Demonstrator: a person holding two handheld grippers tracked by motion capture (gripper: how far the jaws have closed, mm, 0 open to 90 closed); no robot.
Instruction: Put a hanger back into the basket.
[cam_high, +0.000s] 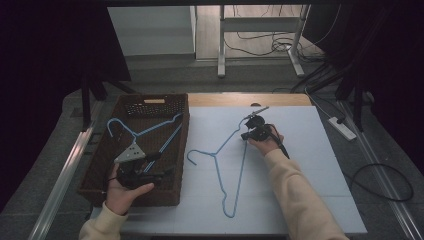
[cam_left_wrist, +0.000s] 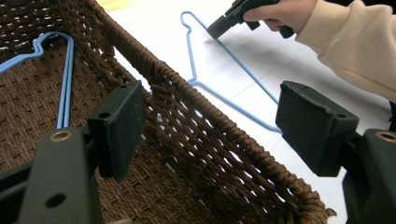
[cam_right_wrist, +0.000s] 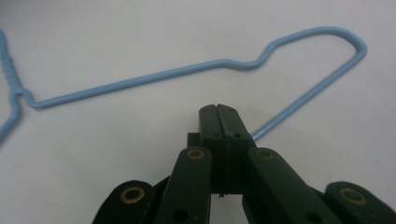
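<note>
A blue wire hanger (cam_high: 241, 165) lies flat on the white table top (cam_high: 300, 165), its hook toward the basket. My right gripper (cam_high: 246, 135) is shut, its tips down at the hanger's long bar near the far corner. In the right gripper view the jaws (cam_right_wrist: 218, 114) meet with no gap, and the blue wire (cam_right_wrist: 303, 93) runs in under them from the right. I cannot tell whether the wire is pinched. A second blue hanger (cam_high: 145, 131) lies in the brown wicker basket (cam_high: 177, 197). My left gripper (cam_high: 165, 165) is open above the basket's right wall, holding nothing (cam_left_wrist: 210, 126).
The basket's woven rim (cam_left_wrist: 201, 116) runs between my left jaws' line of sight and the table hanger (cam_left_wrist: 224, 93). The white top has bare room to the right and front. A power strip (cam_high: 342, 127) and cables lie on the floor at the right.
</note>
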